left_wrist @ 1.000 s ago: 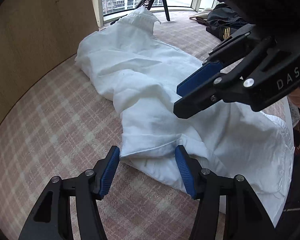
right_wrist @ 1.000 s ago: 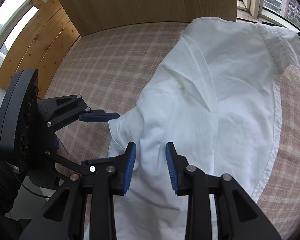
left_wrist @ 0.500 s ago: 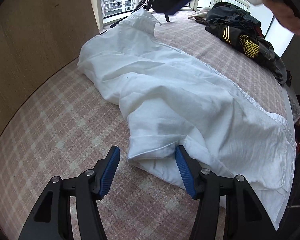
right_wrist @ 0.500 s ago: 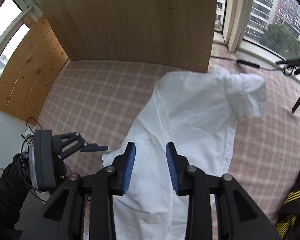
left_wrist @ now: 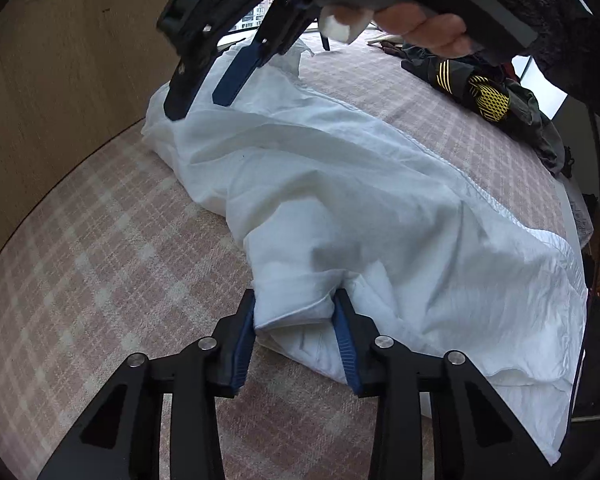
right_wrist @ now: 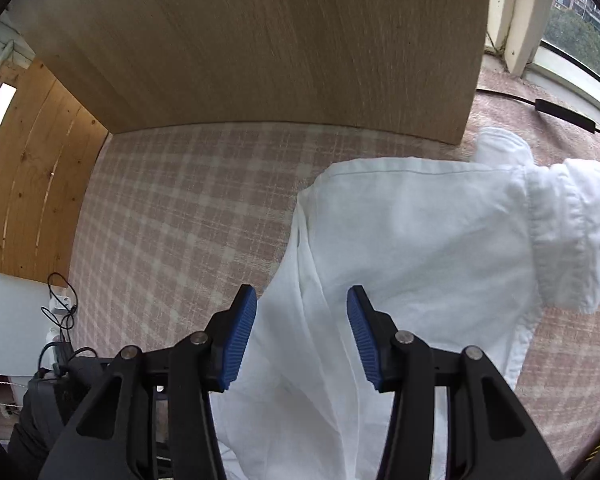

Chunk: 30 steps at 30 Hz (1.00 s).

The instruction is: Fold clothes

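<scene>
Shirt (left_wrist: 340, 184) (white) lies on checked bedspread (left_wrist: 100, 264); left hand-held gripper (left_wrist: 296, 332) pinches its cuff, right hand-held gripper (right_wrist: 300, 332) spread.

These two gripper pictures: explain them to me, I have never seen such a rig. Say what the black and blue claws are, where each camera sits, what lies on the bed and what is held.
A person holds a two-finger claw in each hand; a camera on each looks along its blue-padded fingers. One picture comes from the left gripper, the other from the right gripper.

A crumpled white shirt lies on a pink checked cover, with dark clothes further back.

The left gripper's pads pinch a bunched shirt edge. The right one is open above the shirt near the collar, holding nothing. The left view also shows it, with the hand holding it.
</scene>
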Each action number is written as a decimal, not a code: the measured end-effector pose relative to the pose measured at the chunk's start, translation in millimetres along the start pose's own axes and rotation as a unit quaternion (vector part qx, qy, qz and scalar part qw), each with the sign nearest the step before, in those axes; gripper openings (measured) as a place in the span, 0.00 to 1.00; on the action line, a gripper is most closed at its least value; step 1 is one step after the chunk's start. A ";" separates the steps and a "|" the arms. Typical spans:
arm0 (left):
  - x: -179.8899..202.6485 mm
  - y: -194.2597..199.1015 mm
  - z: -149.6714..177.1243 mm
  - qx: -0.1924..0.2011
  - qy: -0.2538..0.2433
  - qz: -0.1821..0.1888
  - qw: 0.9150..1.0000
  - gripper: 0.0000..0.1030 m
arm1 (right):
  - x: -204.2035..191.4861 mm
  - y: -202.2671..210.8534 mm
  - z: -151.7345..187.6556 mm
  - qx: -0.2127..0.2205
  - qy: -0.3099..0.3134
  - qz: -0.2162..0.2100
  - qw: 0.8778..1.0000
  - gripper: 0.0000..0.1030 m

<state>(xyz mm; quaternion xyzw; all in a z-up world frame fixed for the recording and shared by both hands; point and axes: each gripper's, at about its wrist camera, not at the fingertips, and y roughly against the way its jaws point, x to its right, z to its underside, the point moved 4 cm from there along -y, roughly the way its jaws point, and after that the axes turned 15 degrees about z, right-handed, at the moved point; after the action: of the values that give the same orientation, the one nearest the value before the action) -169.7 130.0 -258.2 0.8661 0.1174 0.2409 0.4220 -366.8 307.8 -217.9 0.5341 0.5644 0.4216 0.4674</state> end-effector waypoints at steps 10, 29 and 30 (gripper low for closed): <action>-7.2 12.5 13.7 -0.012 0.008 -0.020 1.000 0.07 | 15.8 -12.7 1.7 0.023 -0.049 -0.031 0.998 0.04; -9.7 -7.8 -20.5 -0.038 0.046 -0.016 0.998 0.14 | -26.4 -16.3 79.7 0.038 -0.004 -0.024 0.999 0.21; -9.9 -6.4 -18.7 -0.036 0.049 -0.019 0.998 0.14 | -21.2 -17.2 77.4 0.041 -0.015 -0.021 0.999 0.16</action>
<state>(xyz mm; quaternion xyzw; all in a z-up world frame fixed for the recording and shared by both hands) -187.9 142.5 -256.5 0.8350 0.1453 0.2793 0.4513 -294.8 283.6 -249.1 0.5470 0.5852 0.3799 0.4626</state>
